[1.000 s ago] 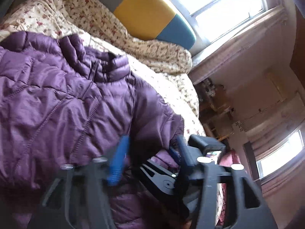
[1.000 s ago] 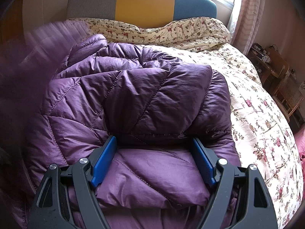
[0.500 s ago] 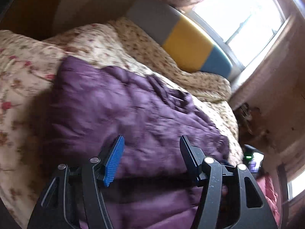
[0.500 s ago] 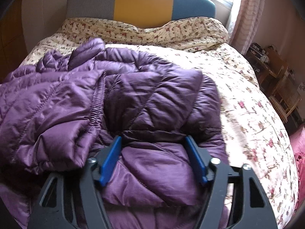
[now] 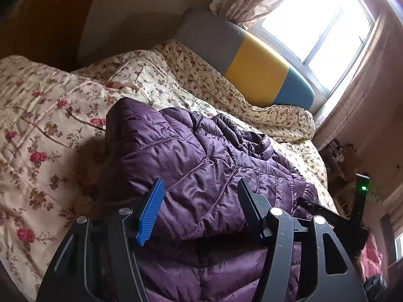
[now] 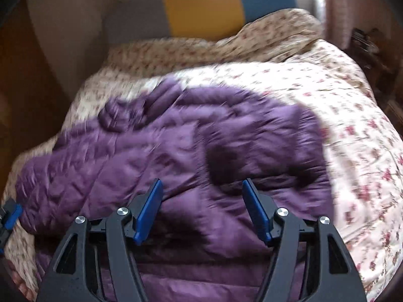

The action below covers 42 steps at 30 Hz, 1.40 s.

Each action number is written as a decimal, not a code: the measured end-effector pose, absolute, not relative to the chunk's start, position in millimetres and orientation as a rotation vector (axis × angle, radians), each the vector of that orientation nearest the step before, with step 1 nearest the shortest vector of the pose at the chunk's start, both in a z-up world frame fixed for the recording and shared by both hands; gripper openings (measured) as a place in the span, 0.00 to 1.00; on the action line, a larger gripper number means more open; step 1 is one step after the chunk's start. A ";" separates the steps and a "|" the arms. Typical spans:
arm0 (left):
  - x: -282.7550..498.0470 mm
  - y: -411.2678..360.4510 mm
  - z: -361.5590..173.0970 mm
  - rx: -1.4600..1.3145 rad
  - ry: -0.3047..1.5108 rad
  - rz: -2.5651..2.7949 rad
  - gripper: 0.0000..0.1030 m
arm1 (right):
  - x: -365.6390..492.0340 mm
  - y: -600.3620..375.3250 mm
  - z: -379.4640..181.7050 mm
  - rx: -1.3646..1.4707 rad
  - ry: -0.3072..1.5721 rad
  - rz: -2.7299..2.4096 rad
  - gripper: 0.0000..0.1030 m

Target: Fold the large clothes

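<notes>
Lying across the middle of the frame on the floral-quilted bed (image 5: pixel 45 130), the purple quilted puffer jacket (image 5: pixel 196 166) is risking springing unfolded, since left gripper (image 5: pixel 200 210) and just-narrowing right gripper (image 6: pixel 201 210) jaws are gaping, gripping nothing.

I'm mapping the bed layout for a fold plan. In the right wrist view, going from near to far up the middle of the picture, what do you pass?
Right tool → purple jacket → floral bedspread → grey, yellow and blue headboard.
</notes>
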<state>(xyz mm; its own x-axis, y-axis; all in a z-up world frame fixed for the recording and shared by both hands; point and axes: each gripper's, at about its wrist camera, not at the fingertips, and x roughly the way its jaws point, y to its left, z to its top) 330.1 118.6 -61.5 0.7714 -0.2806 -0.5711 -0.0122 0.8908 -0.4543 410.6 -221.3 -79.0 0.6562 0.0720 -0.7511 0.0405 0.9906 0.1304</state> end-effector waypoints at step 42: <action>380.6 89.4 -66.0 -0.189 0.717 -0.052 0.72 | 393.3 -230.6 -67.0 -0.080 0.698 -0.164 0.49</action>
